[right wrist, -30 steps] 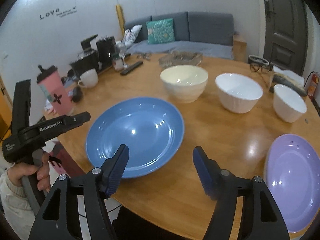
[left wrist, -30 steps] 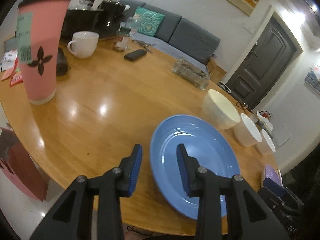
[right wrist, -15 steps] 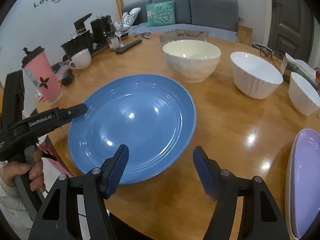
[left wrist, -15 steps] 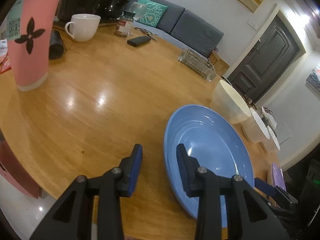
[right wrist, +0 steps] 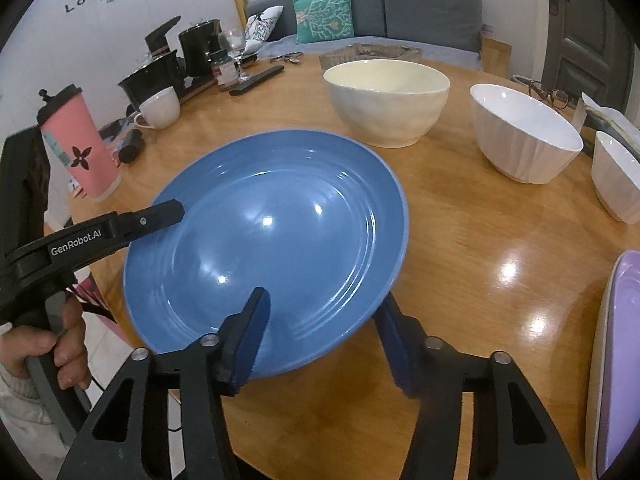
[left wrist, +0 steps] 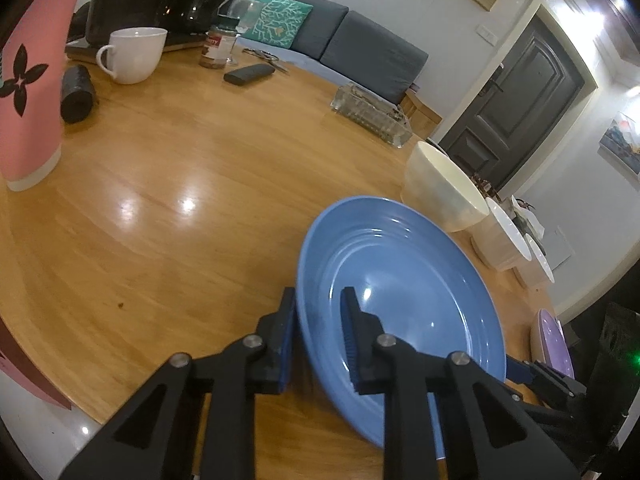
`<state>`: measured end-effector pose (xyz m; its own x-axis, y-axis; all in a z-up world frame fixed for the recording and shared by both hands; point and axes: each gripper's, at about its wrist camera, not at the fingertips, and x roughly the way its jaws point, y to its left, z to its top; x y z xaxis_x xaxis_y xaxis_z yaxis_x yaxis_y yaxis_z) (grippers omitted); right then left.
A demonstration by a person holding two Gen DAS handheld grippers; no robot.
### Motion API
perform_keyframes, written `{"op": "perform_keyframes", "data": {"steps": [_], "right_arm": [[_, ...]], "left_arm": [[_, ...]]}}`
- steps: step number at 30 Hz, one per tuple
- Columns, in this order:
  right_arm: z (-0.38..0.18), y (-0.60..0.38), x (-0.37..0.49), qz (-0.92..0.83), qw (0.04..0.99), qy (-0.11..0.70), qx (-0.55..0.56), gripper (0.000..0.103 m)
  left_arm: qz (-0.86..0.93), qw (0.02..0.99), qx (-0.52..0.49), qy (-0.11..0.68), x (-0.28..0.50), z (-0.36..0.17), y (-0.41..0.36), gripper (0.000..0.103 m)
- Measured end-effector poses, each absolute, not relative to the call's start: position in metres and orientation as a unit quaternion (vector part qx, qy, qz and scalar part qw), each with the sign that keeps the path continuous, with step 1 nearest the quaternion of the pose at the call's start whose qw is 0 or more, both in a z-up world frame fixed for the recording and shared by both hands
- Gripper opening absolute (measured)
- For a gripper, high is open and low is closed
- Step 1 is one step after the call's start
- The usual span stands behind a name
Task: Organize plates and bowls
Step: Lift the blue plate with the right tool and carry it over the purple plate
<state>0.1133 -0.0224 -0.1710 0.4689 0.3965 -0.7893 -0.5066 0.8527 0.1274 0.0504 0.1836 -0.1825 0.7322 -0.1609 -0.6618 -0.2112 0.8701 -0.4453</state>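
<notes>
Both tools (left wrist: 318,334) (right wrist: 326,338) straddle blue plate (right wrist: 280,220) rim

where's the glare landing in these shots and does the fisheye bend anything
Left wrist view: ceiling lights glare white on the table, the blue plate shows only faint sheen, and the table edge bows strongly. Right wrist view: small highlights dot the blue plate and a brighter patch sits on the wood beside the purple plate; corners vignette black, and the door frame at the edge curves.
</notes>
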Motion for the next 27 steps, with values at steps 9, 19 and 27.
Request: {"op": "perform_keyframes", "data": {"steps": [9,19,27], "right_arm": [[-0.170,-0.026,0.113,0.255,0.856,0.444,-0.070,0.044],[-0.167,-0.045,0.111,0.234,0.863,0.442,-0.067,0.044],[-0.170,-0.048,0.117,0.240,0.863,0.440,-0.058,0.044]], "left_arm": [[-0.004,0.896,-0.230,0.379,0.050,-0.180,0.175,0.019],[-0.006,0.900,-0.204,0.385,0.055,-0.179,0.176,0.021],[-0.012,0.902,-0.210,0.376,0.060,-0.182,0.177,0.021]]}}
